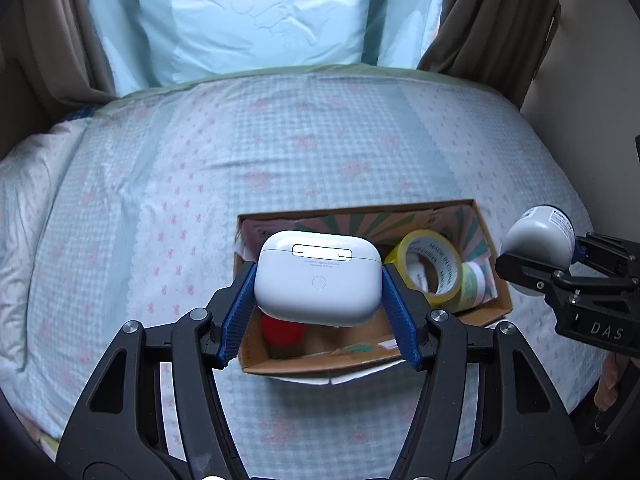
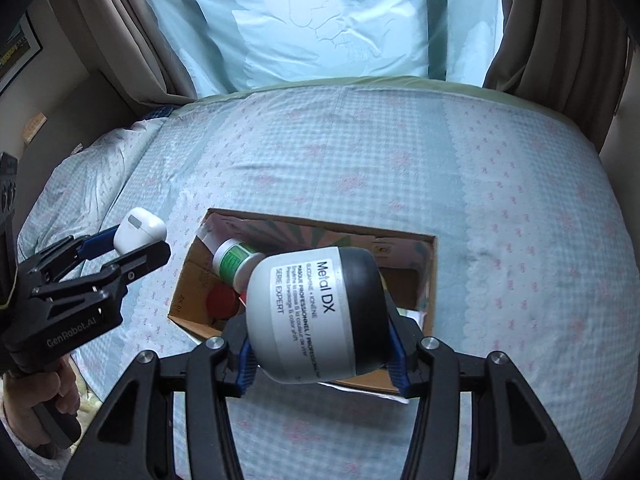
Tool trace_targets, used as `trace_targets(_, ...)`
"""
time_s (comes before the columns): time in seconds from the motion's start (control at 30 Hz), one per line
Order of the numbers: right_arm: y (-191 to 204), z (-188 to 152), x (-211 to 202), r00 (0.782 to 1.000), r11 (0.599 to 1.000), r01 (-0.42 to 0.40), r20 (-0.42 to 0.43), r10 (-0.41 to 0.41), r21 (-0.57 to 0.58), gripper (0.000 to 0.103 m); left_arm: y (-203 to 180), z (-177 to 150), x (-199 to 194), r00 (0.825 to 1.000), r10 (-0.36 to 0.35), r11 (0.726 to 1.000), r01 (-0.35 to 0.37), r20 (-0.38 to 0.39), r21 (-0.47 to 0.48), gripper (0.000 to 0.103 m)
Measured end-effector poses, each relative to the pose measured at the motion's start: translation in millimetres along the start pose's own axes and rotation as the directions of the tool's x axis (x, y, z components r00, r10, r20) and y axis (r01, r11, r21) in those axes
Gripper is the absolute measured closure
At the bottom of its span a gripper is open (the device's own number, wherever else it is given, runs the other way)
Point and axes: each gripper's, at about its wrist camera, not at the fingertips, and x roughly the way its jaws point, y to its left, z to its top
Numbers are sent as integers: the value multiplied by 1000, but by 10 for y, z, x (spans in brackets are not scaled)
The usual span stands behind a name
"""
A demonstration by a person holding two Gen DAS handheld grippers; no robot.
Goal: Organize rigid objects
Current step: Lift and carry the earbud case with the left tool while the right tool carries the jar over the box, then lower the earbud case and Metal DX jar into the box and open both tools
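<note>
My left gripper point(image 1: 318, 284) is shut on a white earbud case point(image 1: 318, 276) and holds it above the near left part of an open cardboard box point(image 1: 496, 256) on the bed. My right gripper point(image 2: 320, 320) is shut on a white jar with a black lid labelled Metal DX point(image 2: 316, 316), held over the box point(image 2: 430, 280). The box holds a yellow tape roll point(image 1: 430, 264), a red-capped item point(image 1: 282, 330) and a white bottle with a green label point(image 2: 234, 258). The jar point(image 1: 538, 232) and right gripper show at the right of the left wrist view.
The box lies on a bed with a light blue checked cover point(image 1: 280, 152). A pale blue pillow point(image 1: 256, 16) and brown curtains point(image 1: 492, 16) stand at the far end. A rumpled quilt point(image 1: 28, 208) lies at the left.
</note>
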Motion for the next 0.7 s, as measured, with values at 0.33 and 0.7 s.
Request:
trace_targets(0.33, 240, -206, 766, 986, 987, -13, -161, 39, 160, 55, 193, -381, 824, 982, -72, 996, 80, -176, 37, 45)
trace_targets(0.7, 285, -103, 1205, 953, 976, 10, -297, 56, 217, 55, 88, -449, 1188, 950, -107, 967, 168, -292, 191, 45)
